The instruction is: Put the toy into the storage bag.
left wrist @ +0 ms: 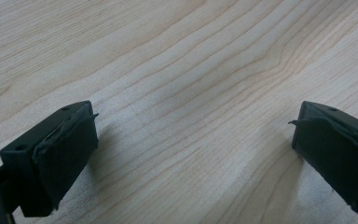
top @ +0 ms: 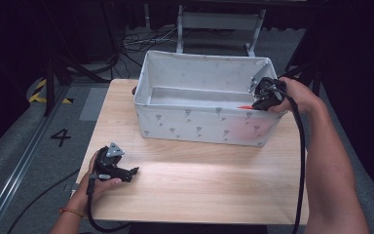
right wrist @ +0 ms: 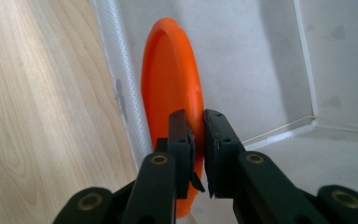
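Where bin wall (top: 209, 122) hides: orange plate (top: 246, 107)

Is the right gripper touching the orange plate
Touching. The right gripper view shows the right gripper with both jaws clamped on the rim of the orange plate.

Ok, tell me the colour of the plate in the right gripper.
Orange; the plate shows best in the right gripper view.

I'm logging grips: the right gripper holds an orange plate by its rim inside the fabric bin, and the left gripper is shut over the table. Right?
Not quite. The left gripper is open over the table, as the left gripper view shows.
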The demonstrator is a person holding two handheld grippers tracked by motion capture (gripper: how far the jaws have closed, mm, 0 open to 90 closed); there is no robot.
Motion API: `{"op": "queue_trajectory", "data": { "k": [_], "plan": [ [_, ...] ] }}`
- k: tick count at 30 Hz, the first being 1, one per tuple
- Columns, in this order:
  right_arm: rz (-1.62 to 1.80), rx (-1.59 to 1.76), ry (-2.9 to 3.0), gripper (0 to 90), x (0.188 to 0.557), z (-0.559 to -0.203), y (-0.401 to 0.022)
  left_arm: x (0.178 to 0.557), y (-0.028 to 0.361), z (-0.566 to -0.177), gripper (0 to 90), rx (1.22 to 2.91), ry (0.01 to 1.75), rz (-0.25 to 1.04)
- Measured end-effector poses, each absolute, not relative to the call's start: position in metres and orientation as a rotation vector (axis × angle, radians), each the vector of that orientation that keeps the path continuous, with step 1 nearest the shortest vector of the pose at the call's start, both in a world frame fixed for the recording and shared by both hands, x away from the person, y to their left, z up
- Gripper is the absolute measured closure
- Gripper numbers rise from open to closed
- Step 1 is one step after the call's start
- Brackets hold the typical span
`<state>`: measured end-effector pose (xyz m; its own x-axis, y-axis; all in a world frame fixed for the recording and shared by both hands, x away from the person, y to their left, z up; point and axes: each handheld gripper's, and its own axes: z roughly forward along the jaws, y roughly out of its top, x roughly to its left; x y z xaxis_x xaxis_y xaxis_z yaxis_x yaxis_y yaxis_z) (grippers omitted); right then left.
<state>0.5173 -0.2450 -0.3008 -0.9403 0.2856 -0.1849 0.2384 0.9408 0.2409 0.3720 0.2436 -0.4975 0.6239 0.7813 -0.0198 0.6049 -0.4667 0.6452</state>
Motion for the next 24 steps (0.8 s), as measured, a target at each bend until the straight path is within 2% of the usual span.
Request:
{"op": "queue_trajectory", "data": {
  "k": [8,18,24],
  "plan": [
    [0.324,0.456,2.866,74.4,0.519,-0.304,-0.246,0.372,0.244,-0.498,0.5,2.226,1.083,0.370],
    [0.660,0.640,2.639,41.9,0.506,-0.294,-0.267,0.372,0.244,-0.498,0.5,2.228,1.081,0.371],
    [0.779,0.676,2.551,36.0,0.498,-0.289,-0.273,0.372,0.244,-0.497,0.5,2.228,1.081,0.371]
  ]
}}
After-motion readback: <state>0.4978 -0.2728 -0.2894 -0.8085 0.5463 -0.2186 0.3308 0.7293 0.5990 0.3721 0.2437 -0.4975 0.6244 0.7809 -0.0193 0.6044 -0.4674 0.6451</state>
